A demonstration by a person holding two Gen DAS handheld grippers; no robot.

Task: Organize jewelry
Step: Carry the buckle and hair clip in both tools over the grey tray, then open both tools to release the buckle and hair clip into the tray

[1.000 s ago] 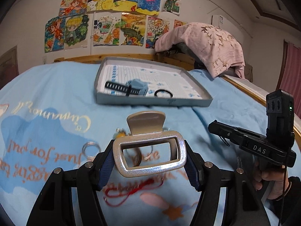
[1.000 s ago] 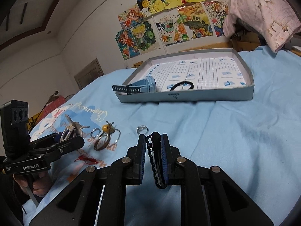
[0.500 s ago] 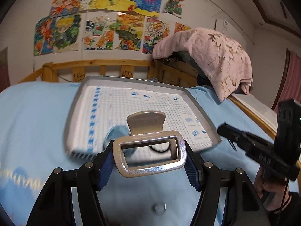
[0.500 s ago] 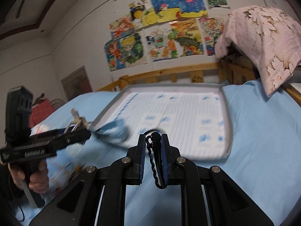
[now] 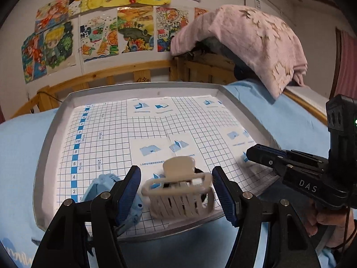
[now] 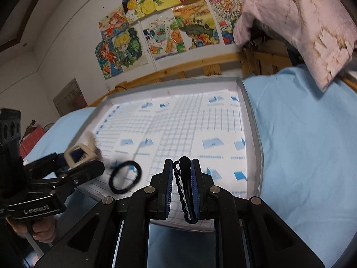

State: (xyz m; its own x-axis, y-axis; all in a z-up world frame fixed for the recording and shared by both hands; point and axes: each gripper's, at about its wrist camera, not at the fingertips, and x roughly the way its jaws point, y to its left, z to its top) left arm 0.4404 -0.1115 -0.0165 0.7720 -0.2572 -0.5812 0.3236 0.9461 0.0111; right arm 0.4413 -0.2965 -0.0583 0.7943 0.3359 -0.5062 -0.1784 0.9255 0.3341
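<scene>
While both grippers hover over the near end of the shallow grey tray lined with white grid paper (image 5: 51, 134), each carries one hair piece. The left gripper (image 5: 176, 172) has its jaws set wide and clamped across the beige plastic claw hair clip (image 5: 180, 201), blue pads at its two sides, teeth pointing down. The clip hangs just above the tray floor, beside the light blue wristwatch (image 5: 100, 185) already lying there.

The claw clip looks light and rigid, but it is hollow and its teeth are thin. I judge that a squeeze across the solid frame, as here, is safer than one on the teeth or on the flared thumb tab, which would spring it open. Smooth plastic may twist between the pads, so a low, gentle release suits it.

The right gripper (image 6: 181, 164) has its jaws nearly together, pinching the slim black hair clip with a wavy edge and a round knob (image 6: 187, 192) by its flat faces, held upright above the tray's front edge. It seems very light, stiff and narrow, so it could pivot or slip if the pinch loosens. Gripping mid-length looks right.

A soft black elastic hair tie (image 6: 111, 182) lies in the tray near the left gripper. Around the tray is pale blue bedsheet (image 6: 301, 145), which would give under any pressing.
</scene>
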